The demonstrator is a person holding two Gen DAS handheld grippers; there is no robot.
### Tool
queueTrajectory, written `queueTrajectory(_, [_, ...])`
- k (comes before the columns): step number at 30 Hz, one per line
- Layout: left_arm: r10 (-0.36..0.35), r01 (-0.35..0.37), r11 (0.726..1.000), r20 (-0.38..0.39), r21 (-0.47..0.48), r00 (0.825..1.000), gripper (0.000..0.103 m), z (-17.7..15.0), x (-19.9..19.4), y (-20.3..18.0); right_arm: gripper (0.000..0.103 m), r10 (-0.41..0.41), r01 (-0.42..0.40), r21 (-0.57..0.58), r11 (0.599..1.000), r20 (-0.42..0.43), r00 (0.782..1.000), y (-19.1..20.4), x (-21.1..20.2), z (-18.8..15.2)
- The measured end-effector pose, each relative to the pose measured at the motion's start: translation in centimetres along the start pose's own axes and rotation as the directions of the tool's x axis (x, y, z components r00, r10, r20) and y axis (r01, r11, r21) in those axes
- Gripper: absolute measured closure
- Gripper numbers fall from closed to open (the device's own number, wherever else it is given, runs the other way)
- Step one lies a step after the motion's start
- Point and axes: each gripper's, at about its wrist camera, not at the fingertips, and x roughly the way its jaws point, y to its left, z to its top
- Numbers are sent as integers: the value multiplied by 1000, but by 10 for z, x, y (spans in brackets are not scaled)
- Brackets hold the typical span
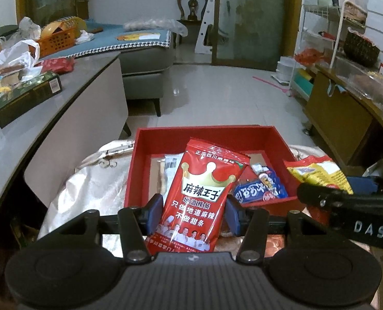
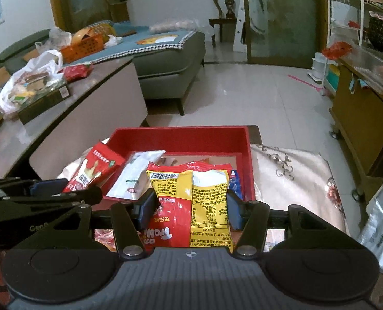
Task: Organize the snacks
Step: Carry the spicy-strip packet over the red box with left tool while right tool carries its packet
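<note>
Left gripper (image 1: 194, 213): you pinch the red spicy-strip packet (image 1: 200, 193), at the red box's (image 1: 207, 133) near edge.
Right gripper (image 2: 190, 208): clamped on the yellow snack bag (image 2: 191, 201), same near edge.
Risk: slick foil may slide free; both packets could collide above the box.

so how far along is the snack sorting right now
Done: the red box already holds a blue packet and a white one. In hand: the left tool grips a red spicy-strip packet and the right tool a yellow and red bag, both near the box. Left: dropping both in; more snacks sit on the grey table.
</note>
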Motion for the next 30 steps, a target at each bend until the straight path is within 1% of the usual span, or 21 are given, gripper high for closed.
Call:
queueTrajectory(16, [22, -22, 1000, 10, -13, 1000, 58, 12, 13, 0, 39, -9, 9, -7, 1000, 15, 1000, 0, 8, 9])
queueTrajectory(30, [33, -32, 999, 5, -12, 999, 58, 20, 27, -3, 39, -5, 5, 2, 1000, 1, 1000, -6, 22, 16])
